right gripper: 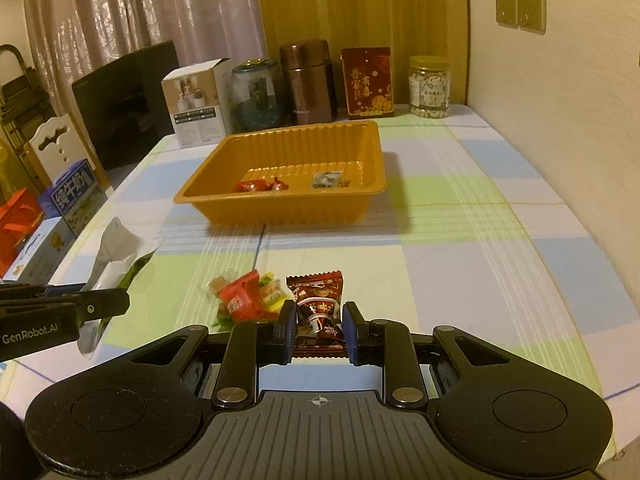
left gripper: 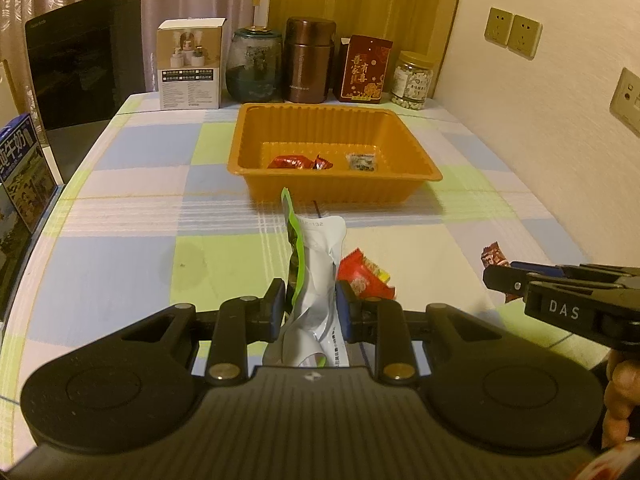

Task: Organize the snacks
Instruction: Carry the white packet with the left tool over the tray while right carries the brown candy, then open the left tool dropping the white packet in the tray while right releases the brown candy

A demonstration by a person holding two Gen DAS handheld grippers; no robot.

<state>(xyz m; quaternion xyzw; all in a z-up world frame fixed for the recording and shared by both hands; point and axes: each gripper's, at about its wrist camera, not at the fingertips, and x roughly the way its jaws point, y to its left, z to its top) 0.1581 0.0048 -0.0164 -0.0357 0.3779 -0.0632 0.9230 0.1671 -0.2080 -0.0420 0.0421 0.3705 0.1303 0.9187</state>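
**Both grippers on a snack, tray waiting mid-table**

Left gripper (left gripper: pixel 311 306) has its jaws closed in on a white-and-green pouch (left gripper: pixel 318 264), pinching the crumpled lower part while the top stands up above the fingers, the green edge on the left. From the right wrist view the same pouch (right gripper: pixel 114 256) shows at the near left side of the table, poking up out of the left gripper's fingers.

Over to the right gripper (right gripper: pixel 319 330): jaws narrowed to the width of a dark brown snack packet (right gripper: pixel 318 300), one blue pad on each side of it. Whether the pads are actually pressing or the packet is only lying on the cloth between them, I cannot tell. The left wrist view shows the tip of that brown packet (left gripper: pixel 494 256) sticking out past the right gripper's fingers.

Just beside the brown packet, towards the left, sits a small heap of wrapped sweets (right gripper: pixel 246 294), red and yellow wrappers on top, lying on the checked tablecloth (right gripper: pixel 460 240) near the front edge.

The orange tray (left gripper: pixel 420 148) stands at the middle of the table, towards the back. Inside, against its near wall: a red wrapped candy (left gripper: pixel 289 162), a smaller red one (left gripper: pixel 322 164) touching it, and a clear speckled packet (left gripper: pixel 362 161) a little apart.

Along the back edge: a white box (left gripper: pixel 191 66), a glass jar (left gripper: pixel 254 66), a brown flask (left gripper: pixel 309 60), a red box (left gripper: pixel 365 70), a plastic jar (left gripper: pixel 413 80).
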